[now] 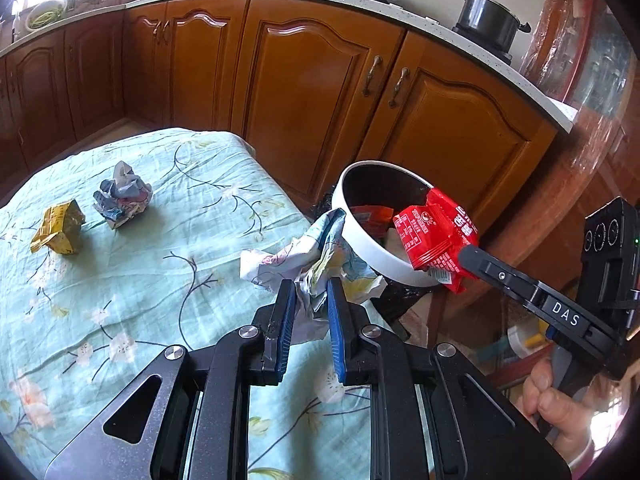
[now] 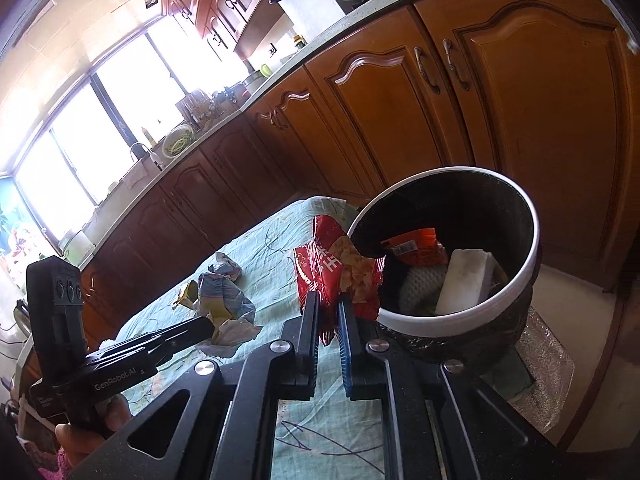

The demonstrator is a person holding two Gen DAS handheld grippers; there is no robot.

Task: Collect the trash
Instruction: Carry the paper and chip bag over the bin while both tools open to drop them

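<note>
My left gripper (image 1: 312, 286) is shut on a crumpled white printed paper (image 1: 296, 260) and holds it at the table's right edge, beside the bin. My right gripper (image 2: 329, 300) is shut on a red snack wrapper (image 2: 340, 268) and holds it at the white rim of the trash bin (image 2: 472, 312). The wrapper (image 1: 436, 236) and the bin (image 1: 372, 248) also show in the left wrist view. The bin holds an orange packet (image 2: 412, 246) and white trash. A yellow crumpled wrapper (image 1: 58, 228) and a second paper ball (image 1: 122, 196) lie on the table.
The table wears a light green floral cloth (image 1: 120, 300). Brown wooden cabinets (image 1: 312, 92) run behind the table and the bin. Pots stand on the counter (image 1: 488, 20). The bin stands on the floor off the table's right edge.
</note>
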